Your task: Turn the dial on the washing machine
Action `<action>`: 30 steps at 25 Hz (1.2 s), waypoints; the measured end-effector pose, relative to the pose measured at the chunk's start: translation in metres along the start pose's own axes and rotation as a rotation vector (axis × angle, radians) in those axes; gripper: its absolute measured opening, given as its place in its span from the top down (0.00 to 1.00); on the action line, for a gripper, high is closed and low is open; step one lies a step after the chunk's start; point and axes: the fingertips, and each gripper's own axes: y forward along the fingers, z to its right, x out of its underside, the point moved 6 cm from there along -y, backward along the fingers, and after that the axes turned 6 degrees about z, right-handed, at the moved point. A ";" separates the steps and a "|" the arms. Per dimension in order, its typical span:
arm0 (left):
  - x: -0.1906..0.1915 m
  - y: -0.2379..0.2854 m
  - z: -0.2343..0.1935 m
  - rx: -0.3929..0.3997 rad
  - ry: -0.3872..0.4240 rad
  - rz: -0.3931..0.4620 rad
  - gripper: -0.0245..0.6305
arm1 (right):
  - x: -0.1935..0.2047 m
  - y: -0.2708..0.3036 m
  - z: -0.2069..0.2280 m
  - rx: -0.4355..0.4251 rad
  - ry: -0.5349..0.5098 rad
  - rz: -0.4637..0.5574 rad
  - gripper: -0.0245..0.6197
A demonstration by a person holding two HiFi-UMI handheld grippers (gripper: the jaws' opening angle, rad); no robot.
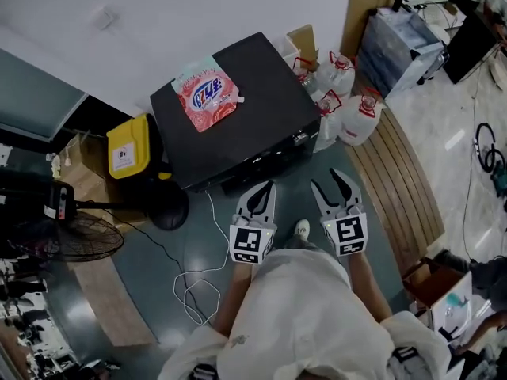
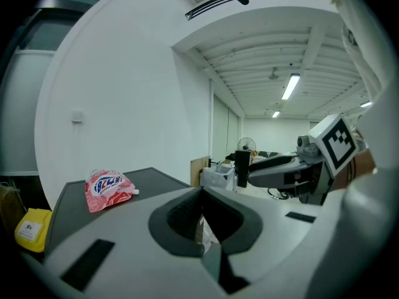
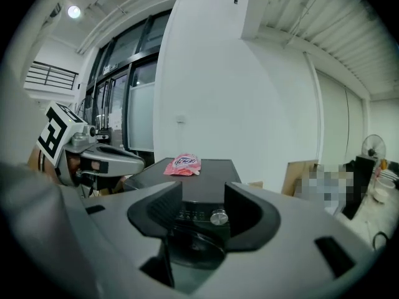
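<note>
**Washing machine** [image 1: 253, 125]: black and flat-topped, with a round front door. It stands on the floor ahead of both claws, apart from them.

**Storage crate** [image 1: 396, 42]: translucent, far ahead and to the right of the right claw. Its contents cannot be made out.

**Cardboard box** [image 1: 416, 279]: open, behind and to the right of the right claw. It holds pale items of unclear kind.

**Jugs** [image 1: 360, 117]: several, translucent with red caps, grouped ahead-right of the right claw against the machine's side. Their fill level cannot be told.

**Yellow canister** [image 1: 128, 145]: closed, ahead-left of the left claw and beside the machine. Its contents are hidden.

**Pouch** [image 1: 207, 92]: red and white with a spout, lying flat on the machine's top.

**Left claw** [image 1: 261, 192]: jaws together, holding nothing.

**Right claw** [image 1: 327, 179]: jaws apart, empty.

**Dial** [image 3: 219, 217]: a small round silver knob on the machine's dark control panel, above the door. It shows through the gap between the right claw's jaws, ahead of them and untouched.
</note>
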 end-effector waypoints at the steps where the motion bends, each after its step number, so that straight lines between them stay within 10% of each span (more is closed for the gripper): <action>1: 0.003 0.004 0.001 -0.006 -0.001 -0.007 0.94 | 0.004 0.004 0.004 -0.003 0.003 -0.006 0.64; 14: 0.043 0.047 -0.012 -0.028 -0.033 -0.072 0.94 | 0.052 0.057 0.029 -0.021 -0.010 -0.092 0.62; 30: 0.095 0.106 -0.050 0.132 -0.091 -0.154 0.94 | 0.106 0.134 0.032 0.020 -0.042 -0.251 0.57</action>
